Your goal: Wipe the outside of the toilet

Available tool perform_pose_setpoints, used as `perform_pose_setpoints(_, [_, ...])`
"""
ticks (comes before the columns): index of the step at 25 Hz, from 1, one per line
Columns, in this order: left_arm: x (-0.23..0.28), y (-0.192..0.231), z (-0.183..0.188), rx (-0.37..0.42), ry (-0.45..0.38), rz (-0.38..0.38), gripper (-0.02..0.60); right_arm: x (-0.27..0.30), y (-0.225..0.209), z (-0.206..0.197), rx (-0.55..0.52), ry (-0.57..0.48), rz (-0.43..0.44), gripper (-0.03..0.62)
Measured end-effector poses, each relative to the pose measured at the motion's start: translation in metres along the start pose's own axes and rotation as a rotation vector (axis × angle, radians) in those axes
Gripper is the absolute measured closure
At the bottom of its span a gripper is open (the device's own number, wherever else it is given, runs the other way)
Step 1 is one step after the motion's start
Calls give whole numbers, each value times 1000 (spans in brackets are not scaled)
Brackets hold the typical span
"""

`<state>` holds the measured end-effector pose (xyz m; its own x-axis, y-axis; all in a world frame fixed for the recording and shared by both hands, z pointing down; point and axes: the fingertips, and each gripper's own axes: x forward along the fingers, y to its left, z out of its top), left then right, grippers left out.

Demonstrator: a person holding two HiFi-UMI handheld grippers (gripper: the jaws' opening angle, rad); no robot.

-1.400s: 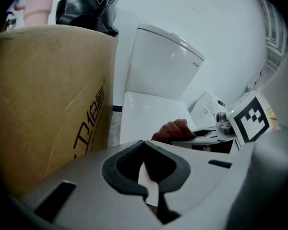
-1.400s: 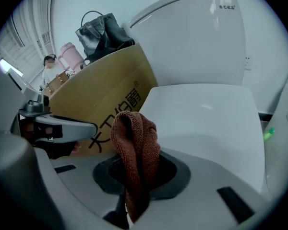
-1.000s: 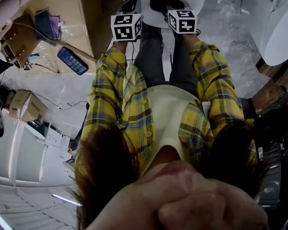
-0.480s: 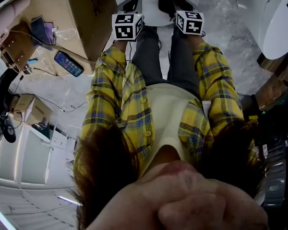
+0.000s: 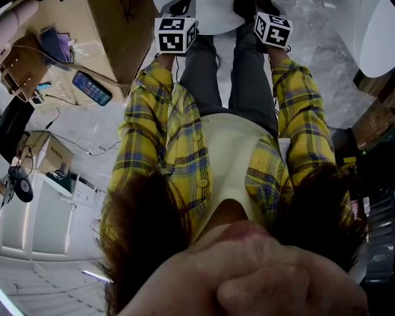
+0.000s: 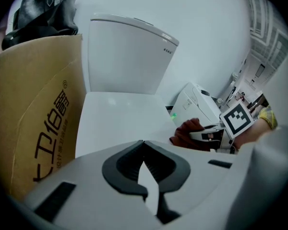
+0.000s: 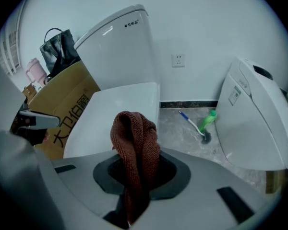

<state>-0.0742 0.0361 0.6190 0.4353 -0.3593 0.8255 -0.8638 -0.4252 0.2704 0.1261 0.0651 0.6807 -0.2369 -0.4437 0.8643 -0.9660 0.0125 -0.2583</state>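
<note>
Cloth, clamped in my right claw, slid toward 3 o'clock across the toilet lid. My left claw stayed put, jaws together and empty. Wiping looked under way.

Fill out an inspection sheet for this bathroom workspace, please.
Surface: pale marbled floor.
Job's things: white toilet, lid down; brown cloth.
Clutter: cardboard box beside the toilet; phone lying flat; brush on the floor; black bag above the box.
Tongs: right tongs shut on the cloth; left tongs shut, empty.
Cables: thin cable near the phone.
Surroundings: white wall with socket; second toilet at right.
</note>
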Motion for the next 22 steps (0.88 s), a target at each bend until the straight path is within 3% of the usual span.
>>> perform_pose_setpoints(4, [-3,-1,1,1,-4,-4,574,-10,-12,4,12,-10,-41,511])
perform_pose_setpoints(7, [-9,3,2,35,-13,16,574,-26,-4,18,15,-50,-14,511])
perform_pose_setpoints(10, [-18,13,-1,69,-24,56,574,-45,22,35,5,-97,62,511])
perform_pose_setpoints(15, [-35,35,-11,17,-44,96,574,-61,80,49,-36,-139,201,511])
perform_pose_setpoints(22, [-56,70,-25,-5,-57,164,574,-47,169,41,-82,-109,375,511])
